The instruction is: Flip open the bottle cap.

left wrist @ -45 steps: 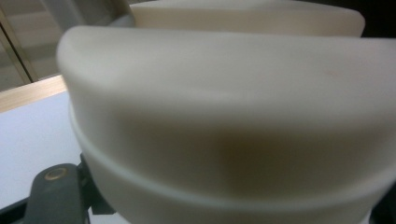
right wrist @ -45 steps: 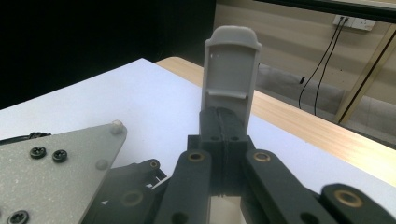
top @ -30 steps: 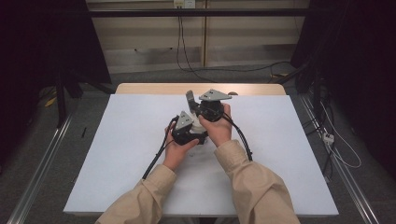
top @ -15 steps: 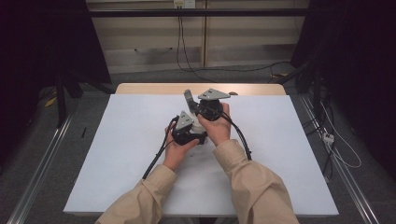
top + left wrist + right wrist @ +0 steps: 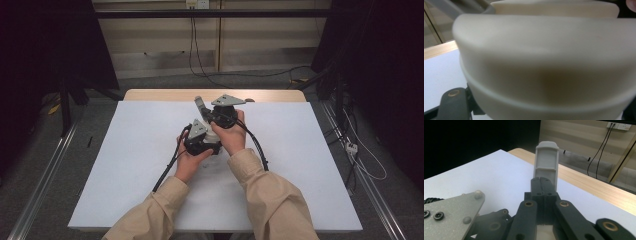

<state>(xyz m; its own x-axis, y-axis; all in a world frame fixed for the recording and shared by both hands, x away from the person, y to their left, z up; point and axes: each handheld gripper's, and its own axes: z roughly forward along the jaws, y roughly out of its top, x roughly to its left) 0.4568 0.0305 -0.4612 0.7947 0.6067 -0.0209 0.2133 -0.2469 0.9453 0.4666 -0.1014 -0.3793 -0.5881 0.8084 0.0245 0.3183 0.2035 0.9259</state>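
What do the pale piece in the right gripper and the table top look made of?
The pale grey piece, pinched at its base by the right gripper, looks like matte moulded plastic: rounded corners, a ridge across it, no shine. The table top seems a flat white matte sheet, perhaps laminate, over a light wood-grain board showing at its far edge.

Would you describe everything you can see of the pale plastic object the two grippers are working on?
The pale object looks like smooth matte plastic, off-white to light grey. In the right gripper view a flat tab with a rounded top stands upright, its base clamped by the shut right gripper. In the left gripper view its cream body is close and blurred, a seam line ringing it. In the high view it sits between the hands above the white table; the left gripper is against it.
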